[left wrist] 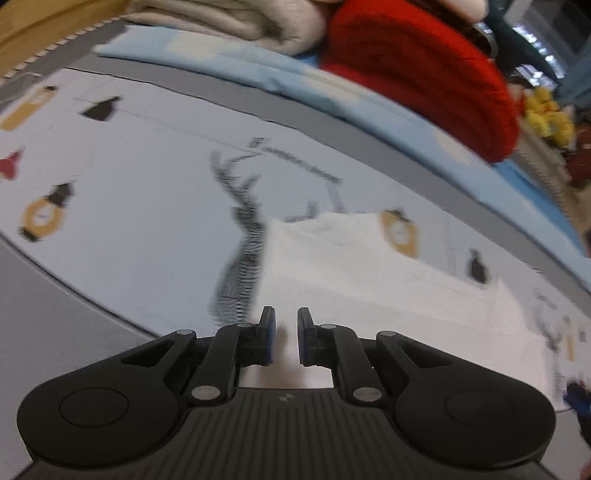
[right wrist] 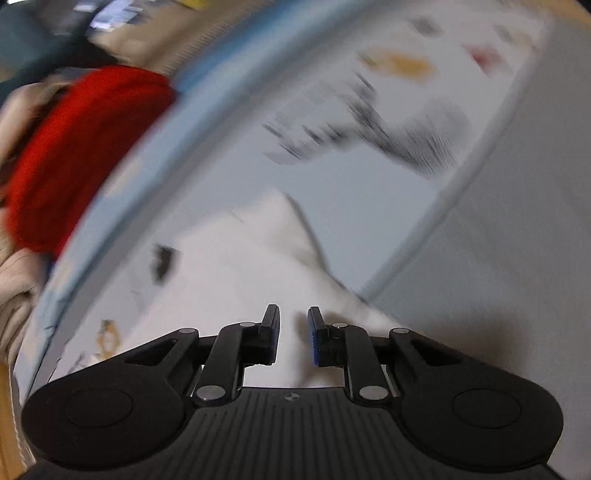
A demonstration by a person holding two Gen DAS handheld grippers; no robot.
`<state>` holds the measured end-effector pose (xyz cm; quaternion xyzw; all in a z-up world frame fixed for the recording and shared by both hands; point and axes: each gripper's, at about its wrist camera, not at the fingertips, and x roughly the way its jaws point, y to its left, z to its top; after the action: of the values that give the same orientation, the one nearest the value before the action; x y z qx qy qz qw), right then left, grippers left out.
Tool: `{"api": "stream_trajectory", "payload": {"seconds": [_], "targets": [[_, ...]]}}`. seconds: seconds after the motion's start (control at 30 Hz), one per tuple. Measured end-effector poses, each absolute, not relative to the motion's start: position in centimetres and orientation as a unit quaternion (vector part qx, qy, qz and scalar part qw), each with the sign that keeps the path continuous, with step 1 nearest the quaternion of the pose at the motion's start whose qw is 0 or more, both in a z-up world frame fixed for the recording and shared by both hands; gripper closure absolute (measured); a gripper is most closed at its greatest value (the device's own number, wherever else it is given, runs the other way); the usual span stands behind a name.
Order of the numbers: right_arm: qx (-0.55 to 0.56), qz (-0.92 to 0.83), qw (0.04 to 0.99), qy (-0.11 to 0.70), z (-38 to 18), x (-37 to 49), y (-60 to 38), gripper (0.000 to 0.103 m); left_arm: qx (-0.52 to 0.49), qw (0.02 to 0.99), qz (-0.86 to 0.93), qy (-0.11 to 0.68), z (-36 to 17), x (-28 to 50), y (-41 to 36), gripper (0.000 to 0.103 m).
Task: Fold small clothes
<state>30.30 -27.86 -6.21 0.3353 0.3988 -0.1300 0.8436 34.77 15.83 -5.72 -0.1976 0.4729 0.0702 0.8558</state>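
Observation:
A small white cloth lies flat on a pale printed sheet with a deer and clock pattern. My left gripper hovers over the cloth's near left edge, its jaws a narrow gap apart with nothing between them. In the right wrist view the same white cloth lies under my right gripper, whose jaws also stand a narrow gap apart and empty. That view is motion-blurred. A corner of the cloth points away at the upper middle.
A folded red garment and beige folded fabric sit on a light blue blanket at the far side. The red garment also shows in the right wrist view. Grey bed border lies to the right. Yellow items sit far right.

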Motion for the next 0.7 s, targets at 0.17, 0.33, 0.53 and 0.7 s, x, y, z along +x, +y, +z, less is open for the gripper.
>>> {"api": "stream_trajectory", "payload": {"seconds": [0.17,0.33,0.53,0.7], "targets": [[0.329,-0.071,0.873,0.352,-6.1,31.7,-28.1,0.084,-0.236,0.796,0.067,0.553,-10.3,35.5,16.2,0.089],[0.373,-0.153,0.79,0.462,-11.8,32.4,-31.6,0.102,-0.244,0.815,0.065,0.521,-8.4,35.6,16.7,0.08],[0.309,-0.122,0.853,0.402,-8.3,32.5,-30.8,0.073,-0.232,0.807,0.098,0.535,-9.3,35.9,17.7,0.07],[0.312,-0.162,0.836,0.421,-9.8,32.8,-32.1,0.07,-0.234,0.798,0.087,0.548,-10.7,36.0,18.3,0.07]]}}
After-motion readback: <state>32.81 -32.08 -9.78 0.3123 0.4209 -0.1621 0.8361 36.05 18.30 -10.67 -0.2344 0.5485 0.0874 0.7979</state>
